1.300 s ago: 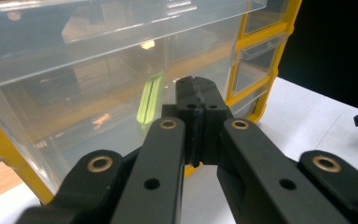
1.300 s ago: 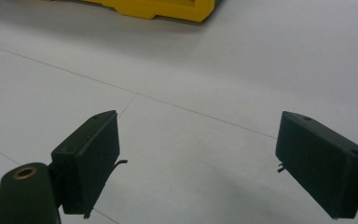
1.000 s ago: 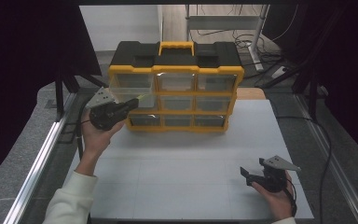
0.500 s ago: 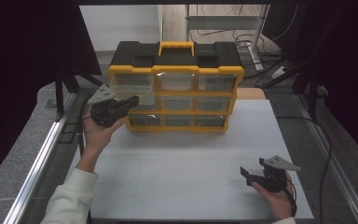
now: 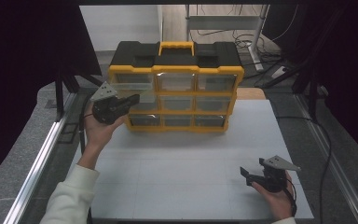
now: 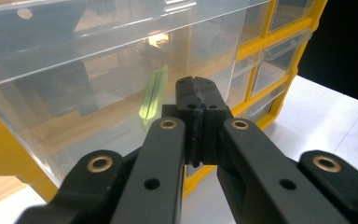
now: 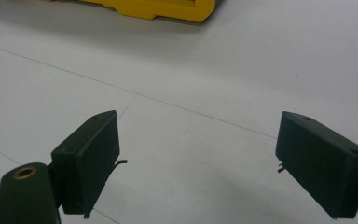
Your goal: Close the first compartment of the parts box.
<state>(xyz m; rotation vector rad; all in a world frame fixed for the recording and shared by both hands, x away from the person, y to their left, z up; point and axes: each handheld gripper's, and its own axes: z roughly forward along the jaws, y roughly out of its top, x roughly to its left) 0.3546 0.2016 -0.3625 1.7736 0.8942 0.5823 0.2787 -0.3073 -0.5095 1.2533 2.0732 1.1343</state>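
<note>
A yellow and black drawer organizer (image 5: pixel 177 93) with several clear drawers stands at the back of the white table (image 5: pixel 186 158). My left gripper (image 5: pixel 134 99) is shut, with its tips at the left column's middle drawer. In the left gripper view its jaws (image 6: pixel 196 93) are pressed together, with nothing visible between them, just in front of a clear drawer (image 6: pixel 84 79) that holds a slim green object (image 6: pixel 153 98). My right gripper (image 5: pixel 244 175) is held low over the table's front right corner, open. Between its jaws (image 7: pixel 209 154) there is only bare table.
The organizer's yellow base (image 7: pixel 168 9) lies far ahead of the right gripper. A metal rail (image 5: pixel 37 163) runs along the table's left side. Cables (image 5: pixel 326 140) trail past the right edge. Dark curtains close in both sides.
My left gripper has risen slightly and edged toward the organizer's left drawers. The right gripper has stayed where it was.
</note>
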